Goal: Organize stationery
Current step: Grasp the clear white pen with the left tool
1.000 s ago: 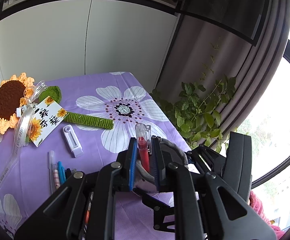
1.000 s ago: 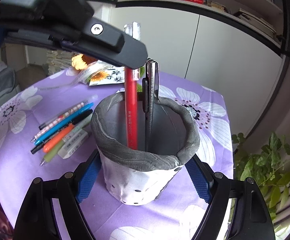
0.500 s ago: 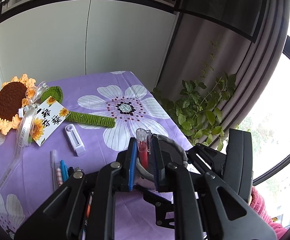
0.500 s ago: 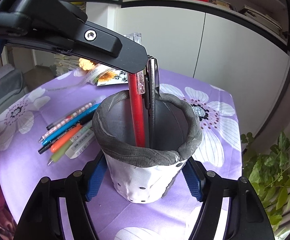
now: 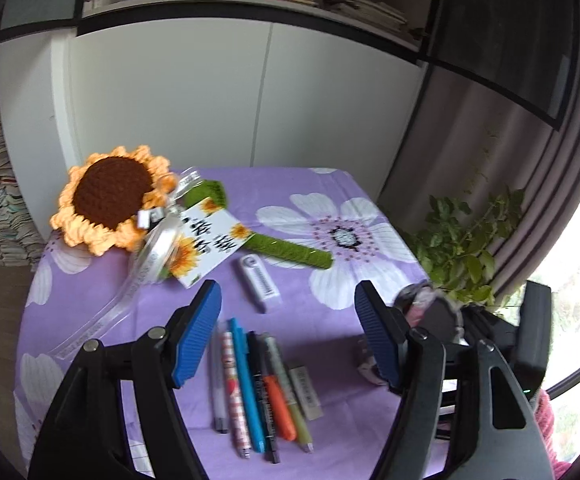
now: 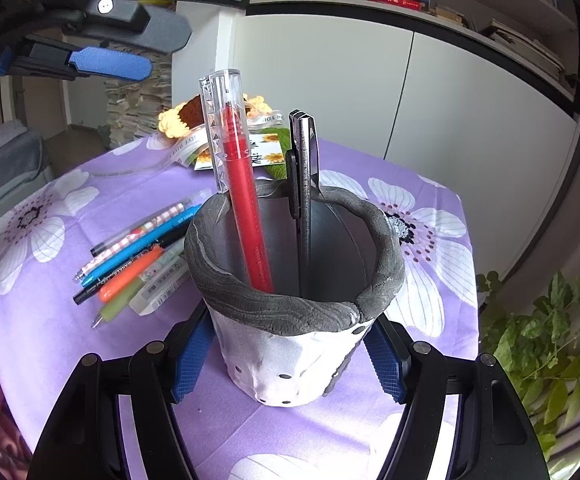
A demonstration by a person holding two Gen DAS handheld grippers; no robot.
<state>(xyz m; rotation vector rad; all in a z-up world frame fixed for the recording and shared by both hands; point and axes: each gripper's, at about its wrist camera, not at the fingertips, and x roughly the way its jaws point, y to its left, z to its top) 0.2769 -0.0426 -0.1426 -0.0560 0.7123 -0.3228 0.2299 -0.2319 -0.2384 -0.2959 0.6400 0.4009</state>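
Observation:
My right gripper (image 6: pixel 289 330) is shut on a grey-and-white pen holder (image 6: pixel 286 364) that stands on the purple floral tablecloth. A red pen (image 6: pixel 246 208) with a clear cap and a black folded tool (image 6: pixel 304 184) stand inside it. My left gripper (image 5: pixel 287 300) hangs above the table with its jaws opening and nothing between them. One of its blue pads (image 6: pixel 110 65) shows at the upper left of the right wrist view. Below it lie several pens (image 5: pixel 246 384) in a row, with a white eraser (image 5: pixel 306 392) beside them. The pen holder (image 5: pixel 430 314) is blurred at the right.
A white correction tape (image 5: pixel 258 278) lies beyond the pens. A crochet sunflower (image 5: pixel 108 196), its green stem (image 5: pixel 290 250), a card (image 5: pixel 210 240) and a clear ribbon (image 5: pixel 102 320) fill the far left. A potted plant (image 5: pixel 462 248) stands off the table's right edge.
My left gripper let go of the red pen, which now stands in the holder, opened wide and swung left over the row of pens. The right gripper kept its hold on the holder.

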